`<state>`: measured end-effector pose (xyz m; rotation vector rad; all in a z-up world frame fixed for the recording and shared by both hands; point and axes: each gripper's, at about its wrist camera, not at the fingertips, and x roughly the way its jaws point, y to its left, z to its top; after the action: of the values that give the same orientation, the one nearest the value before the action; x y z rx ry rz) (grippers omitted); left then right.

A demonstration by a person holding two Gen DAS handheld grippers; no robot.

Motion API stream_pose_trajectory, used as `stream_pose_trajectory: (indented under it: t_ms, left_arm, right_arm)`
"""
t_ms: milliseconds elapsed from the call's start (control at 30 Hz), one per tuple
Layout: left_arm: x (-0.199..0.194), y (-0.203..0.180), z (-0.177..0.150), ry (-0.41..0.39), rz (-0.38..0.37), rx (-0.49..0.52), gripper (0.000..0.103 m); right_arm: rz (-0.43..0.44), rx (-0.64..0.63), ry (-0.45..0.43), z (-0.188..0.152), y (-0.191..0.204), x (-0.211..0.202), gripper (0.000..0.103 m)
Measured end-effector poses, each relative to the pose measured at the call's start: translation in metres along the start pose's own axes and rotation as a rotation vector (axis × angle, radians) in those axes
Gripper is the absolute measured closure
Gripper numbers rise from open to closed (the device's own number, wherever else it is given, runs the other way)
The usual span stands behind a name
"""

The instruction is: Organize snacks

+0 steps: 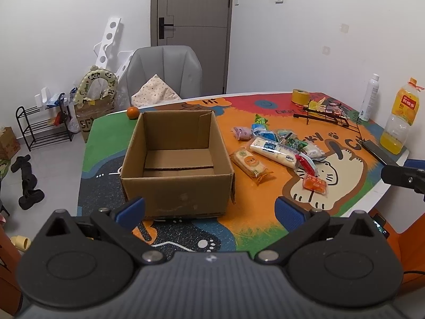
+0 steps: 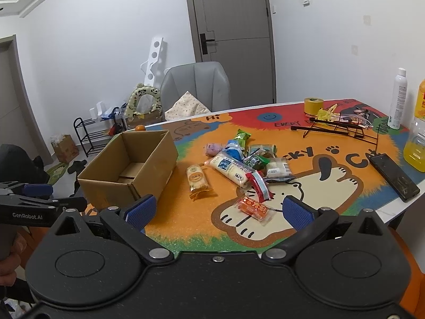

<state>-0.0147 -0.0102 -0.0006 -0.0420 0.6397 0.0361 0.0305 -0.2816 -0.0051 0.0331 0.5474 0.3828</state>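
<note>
An open, empty cardboard box [image 1: 176, 186] [image 2: 111, 186] stands on the colourful cat mat [image 1: 252, 212] [image 2: 186, 220]. To its right lies a loose pile of wrapped snacks [image 1: 276, 148] [image 2: 239, 164]: a long white pack [image 2: 229, 168], an orange-label biscuit pack [image 1: 251, 163] [image 2: 198, 179], a small orange packet [image 1: 314, 183] [image 2: 252, 207] and several others. My left gripper [image 1: 209, 210] hangs open in front of the box's near wall. My right gripper [image 2: 217, 210] is open above the mat's near edge, the orange packet between its fingers' line. Both hold nothing.
A tangerine [image 1: 132, 112] sits behind the box. At the back right are a tape roll [image 2: 313, 105], a black wire rack [image 2: 337, 129], a white spray can [image 2: 397, 98], a juice bottle [image 2: 417, 135] and a phone [image 2: 394, 176]. A grey chair [image 1: 164, 71] stands beyond the table.
</note>
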Motion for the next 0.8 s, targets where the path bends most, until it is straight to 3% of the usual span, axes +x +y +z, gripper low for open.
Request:
stream_pose_trajectory:
  t_ms: [800]
  left_arm:
    - [-0.004, -0.0048, -0.0021, -0.013, -0.007, 0.008, 0.0]
  right_arm:
    - [-0.002, 0.013, 0.006, 0.0023, -0.0046, -0.0026, 0.0]
